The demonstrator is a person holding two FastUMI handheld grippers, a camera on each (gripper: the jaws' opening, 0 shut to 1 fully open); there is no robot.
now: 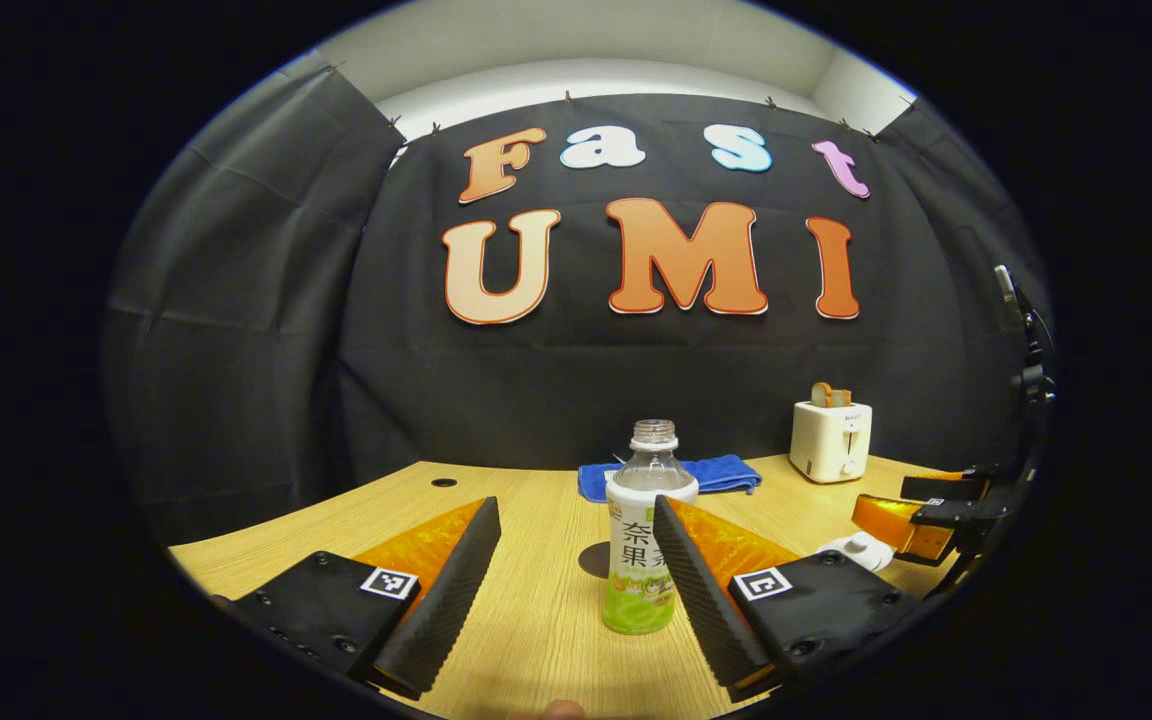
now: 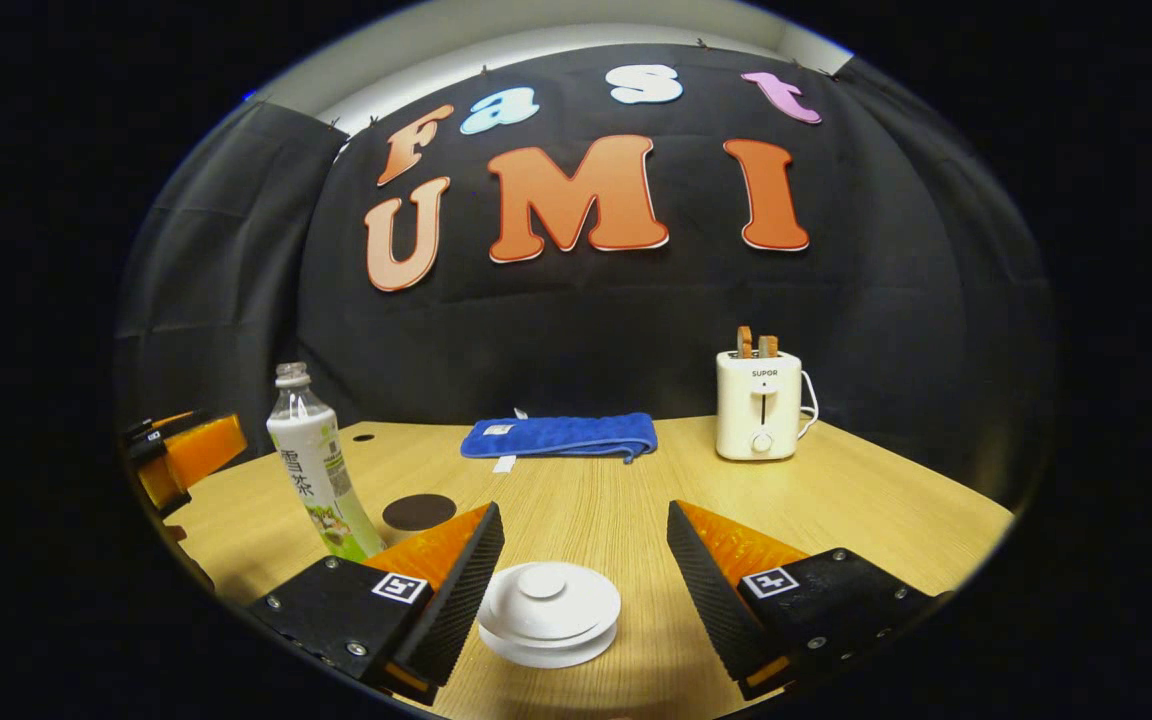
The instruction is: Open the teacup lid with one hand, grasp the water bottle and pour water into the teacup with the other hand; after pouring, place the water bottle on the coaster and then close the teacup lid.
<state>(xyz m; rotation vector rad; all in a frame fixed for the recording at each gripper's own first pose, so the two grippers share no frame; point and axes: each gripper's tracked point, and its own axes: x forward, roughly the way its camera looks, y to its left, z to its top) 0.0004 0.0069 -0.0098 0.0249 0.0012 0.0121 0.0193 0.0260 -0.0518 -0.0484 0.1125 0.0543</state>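
An uncapped water bottle (image 1: 641,540) with a white and green label stands upright on the wooden table, just ahead of my open left gripper (image 1: 576,510) and close to its right finger. A dark round coaster (image 1: 596,560) lies right behind the bottle. In the right gripper view, the white teacup with its knobbed lid (image 2: 548,612) on sits low between the fingers of my open right gripper (image 2: 584,512), which do not touch it. The bottle (image 2: 321,470) and coaster (image 2: 419,511) lie to its left, with the left gripper (image 2: 176,455) at the edge. The right gripper (image 1: 921,525) hovers over the teacup (image 1: 861,550).
A folded blue towel (image 2: 561,437) lies at the back of the table (image 2: 836,500). A white toaster (image 2: 761,405) with two slices in it stands at the back right. The black cloth wall closes the far side.
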